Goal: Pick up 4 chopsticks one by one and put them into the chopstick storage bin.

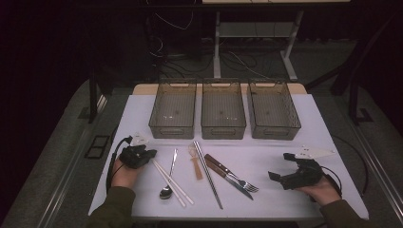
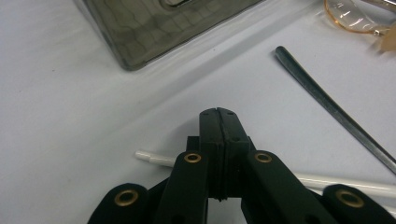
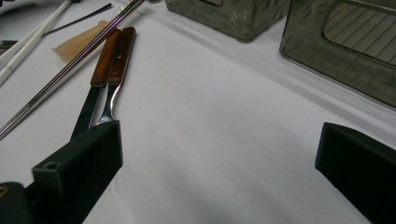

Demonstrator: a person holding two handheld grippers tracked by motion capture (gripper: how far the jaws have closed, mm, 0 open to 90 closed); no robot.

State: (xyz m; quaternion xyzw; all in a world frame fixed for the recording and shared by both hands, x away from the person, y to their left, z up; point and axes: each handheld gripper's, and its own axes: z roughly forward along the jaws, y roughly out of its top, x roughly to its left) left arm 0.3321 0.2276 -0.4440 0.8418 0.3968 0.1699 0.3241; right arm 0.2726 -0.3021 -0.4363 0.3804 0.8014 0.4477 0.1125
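Note:
My left gripper [image 1: 150, 155] rests at the table's left, jaws shut together with nothing between them [image 2: 218, 116]. A pair of white chopsticks [image 1: 172, 182] lies just beside it; one of them [image 2: 150, 156] passes under the jaws on the table. To their right lie a metal spoon [image 1: 167, 190], whose handle [image 2: 327, 102] runs past the jaws, then a beige plastic spoon [image 1: 196, 164], metal chopsticks [image 1: 208, 175], and a wooden-handled knife [image 1: 223, 174] and fork [image 1: 237, 178]. My right gripper [image 1: 280, 166] sits at the right, jaws wide open [image 3: 219, 154] over bare table, with the knife [image 3: 103, 63] and fork [image 3: 122, 51] ahead on its left.
Three smoky translucent bins stand side by side at the back: left [image 1: 173, 110], middle [image 1: 223, 109], right [image 1: 274, 110]. The white table top [image 1: 266, 152] has free room between the cutlery and the right gripper. Dark floor and cables lie beyond the table.

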